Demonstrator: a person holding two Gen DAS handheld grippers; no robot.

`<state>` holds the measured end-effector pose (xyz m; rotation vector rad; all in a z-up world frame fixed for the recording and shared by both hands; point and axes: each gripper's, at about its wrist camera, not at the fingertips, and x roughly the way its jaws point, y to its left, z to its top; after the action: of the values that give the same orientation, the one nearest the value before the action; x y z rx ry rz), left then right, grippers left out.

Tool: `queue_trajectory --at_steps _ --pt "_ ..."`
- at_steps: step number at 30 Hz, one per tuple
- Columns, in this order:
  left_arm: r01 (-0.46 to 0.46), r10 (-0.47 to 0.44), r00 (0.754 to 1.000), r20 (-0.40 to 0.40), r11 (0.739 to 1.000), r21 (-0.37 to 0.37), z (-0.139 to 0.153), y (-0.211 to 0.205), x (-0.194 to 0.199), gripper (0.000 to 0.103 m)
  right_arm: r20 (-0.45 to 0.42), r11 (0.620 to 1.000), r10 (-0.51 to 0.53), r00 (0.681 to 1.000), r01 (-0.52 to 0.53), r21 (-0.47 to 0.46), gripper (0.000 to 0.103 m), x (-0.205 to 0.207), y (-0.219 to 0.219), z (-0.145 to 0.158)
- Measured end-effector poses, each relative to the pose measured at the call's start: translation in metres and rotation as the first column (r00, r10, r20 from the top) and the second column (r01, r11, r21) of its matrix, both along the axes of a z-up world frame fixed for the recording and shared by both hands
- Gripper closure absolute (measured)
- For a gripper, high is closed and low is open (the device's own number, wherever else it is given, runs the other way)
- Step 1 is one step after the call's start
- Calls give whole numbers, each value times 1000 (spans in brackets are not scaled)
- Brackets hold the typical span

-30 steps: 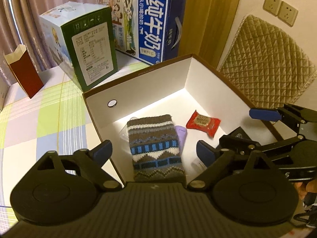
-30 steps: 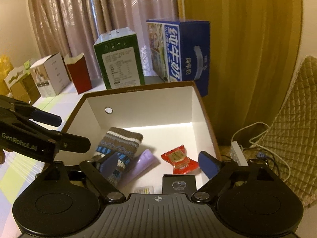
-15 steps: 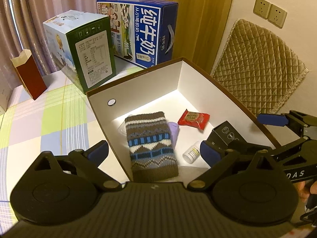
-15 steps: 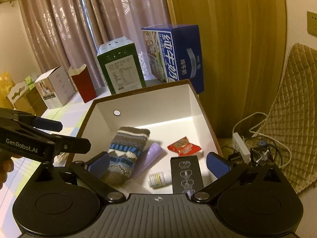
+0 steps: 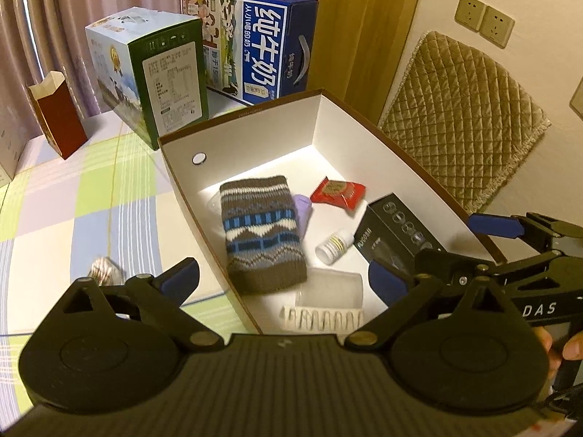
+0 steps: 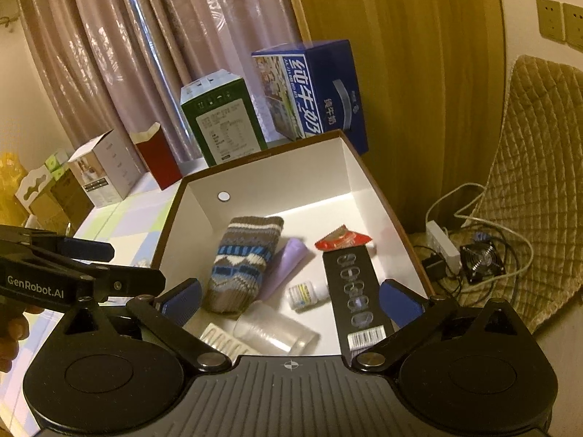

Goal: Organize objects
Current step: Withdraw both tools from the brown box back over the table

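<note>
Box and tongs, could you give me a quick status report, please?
Left tongs open, empty; right tongs open, empty. Box holds sock, red packet, black carton, small bottle. Foil ball outside on table. Nothing blocking.

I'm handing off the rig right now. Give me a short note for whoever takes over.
Left gripper: open, empty, over the box's near left wall.
Right gripper: open, empty, over the box's near end.
In the box: knit pouch, purple tube, red packet, small bottle, black carton, clear cup, white strip.
Left: a shiny wrapped item lies on the tablecloth outside the box.
</note>
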<state>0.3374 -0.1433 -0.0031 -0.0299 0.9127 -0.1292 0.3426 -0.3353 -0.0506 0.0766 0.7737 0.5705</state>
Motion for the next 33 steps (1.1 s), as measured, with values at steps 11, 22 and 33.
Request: queue_trajectory --at_steps 11,22,33 --pt "7 -8 1000 -18 1000 -11 -2 2 -29 5 -14 999 -32 999 32 -5 2 -35 -2 4" --pt "25 -26 1000 -12 999 -37 1 20 -62 5 -11 998 -68 998 68 -16 2 -77 12 9" --pt "22 -23 999 -28 999 -50 0 64 -106 5 -47 997 -74 996 73 -28 2 -122 48 5"
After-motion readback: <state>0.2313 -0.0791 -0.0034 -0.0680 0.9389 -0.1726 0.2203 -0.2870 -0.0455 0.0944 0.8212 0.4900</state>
